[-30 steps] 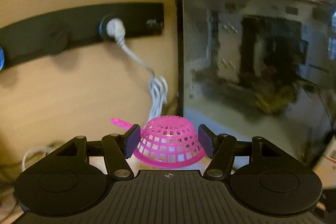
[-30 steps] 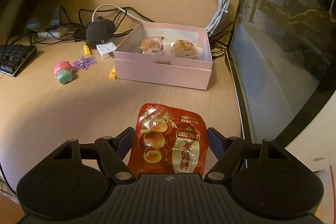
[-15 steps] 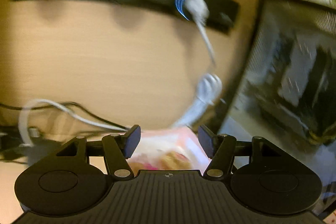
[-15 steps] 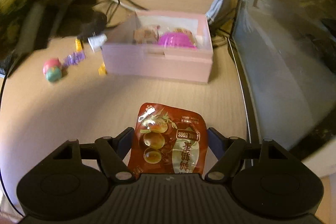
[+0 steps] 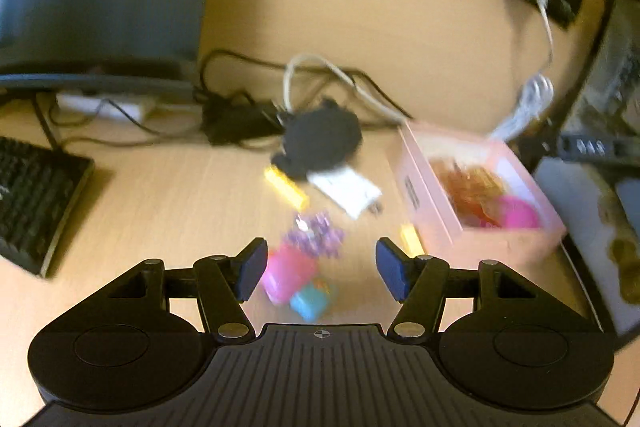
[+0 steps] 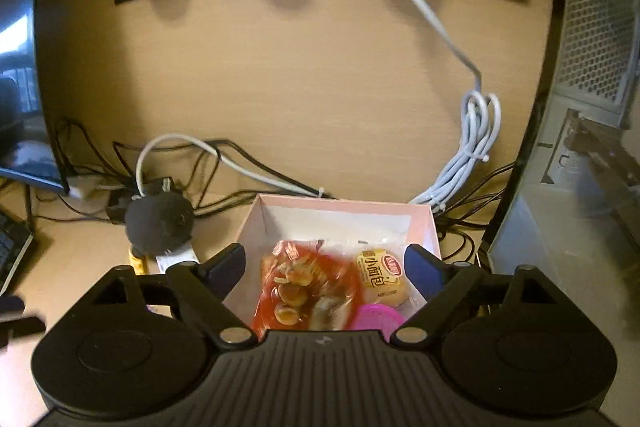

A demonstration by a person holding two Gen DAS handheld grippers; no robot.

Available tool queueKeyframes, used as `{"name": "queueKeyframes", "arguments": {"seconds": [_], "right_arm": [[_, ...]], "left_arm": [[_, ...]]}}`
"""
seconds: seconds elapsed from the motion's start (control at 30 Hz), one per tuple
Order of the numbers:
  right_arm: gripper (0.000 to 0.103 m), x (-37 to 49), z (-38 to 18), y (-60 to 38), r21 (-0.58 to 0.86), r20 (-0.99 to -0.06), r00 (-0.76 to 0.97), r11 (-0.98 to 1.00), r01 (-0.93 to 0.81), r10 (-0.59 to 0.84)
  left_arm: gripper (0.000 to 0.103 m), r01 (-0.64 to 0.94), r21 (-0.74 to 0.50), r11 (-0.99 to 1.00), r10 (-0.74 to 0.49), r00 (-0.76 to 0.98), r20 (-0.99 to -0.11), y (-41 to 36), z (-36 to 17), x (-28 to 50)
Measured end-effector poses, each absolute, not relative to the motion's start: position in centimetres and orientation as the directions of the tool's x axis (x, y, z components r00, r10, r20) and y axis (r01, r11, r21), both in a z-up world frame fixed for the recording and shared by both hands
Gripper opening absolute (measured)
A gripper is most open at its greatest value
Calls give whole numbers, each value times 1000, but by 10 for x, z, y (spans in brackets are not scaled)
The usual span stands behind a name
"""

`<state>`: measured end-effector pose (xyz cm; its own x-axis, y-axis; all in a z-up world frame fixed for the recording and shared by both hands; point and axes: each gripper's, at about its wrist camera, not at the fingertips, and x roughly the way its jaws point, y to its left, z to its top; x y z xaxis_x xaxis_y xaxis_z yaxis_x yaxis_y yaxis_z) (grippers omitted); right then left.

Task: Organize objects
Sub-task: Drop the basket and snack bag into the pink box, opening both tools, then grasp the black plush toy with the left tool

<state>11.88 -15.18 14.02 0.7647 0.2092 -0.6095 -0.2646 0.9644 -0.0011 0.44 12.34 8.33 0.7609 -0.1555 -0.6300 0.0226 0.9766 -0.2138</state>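
Pouch, red and glossy, lies in box.

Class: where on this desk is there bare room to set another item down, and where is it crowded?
Bare desk lies between the keyboard and the yellow brick. The pink box is clear only along its back wall. Crowded: the cable tangle and the small toys.

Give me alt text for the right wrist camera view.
The right gripper, jaws opening, hangs over a pink box holding a red snack packet, a small bun and a pink strainer; cables run behind.
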Motion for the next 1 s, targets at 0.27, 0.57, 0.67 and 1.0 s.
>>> {"name": "queueKeyframes", "arguments": {"seconds": [0.27, 0.57, 0.67, 1.0], "right_arm": [[99, 67, 105, -165, -23, -672, 699, 936, -352, 246], [103, 27, 91, -174, -74, -693, 685, 922, -379, 225], [103, 26, 86, -178, -61, -715, 662, 922, -382, 227], [103, 19, 86, -160, -135, -738, 656, 917, -374, 159]], "left_arm": [[65, 38, -198, 979, -152, 786, -599, 109, 88, 46], [65, 18, -139, 990, -106, 747, -656, 107, 77, 184], [77, 7, -126, 992, -92, 725, -683, 101, 66, 207], [82, 27, -182, 983, -152, 675, -722, 108, 47, 220]]}}
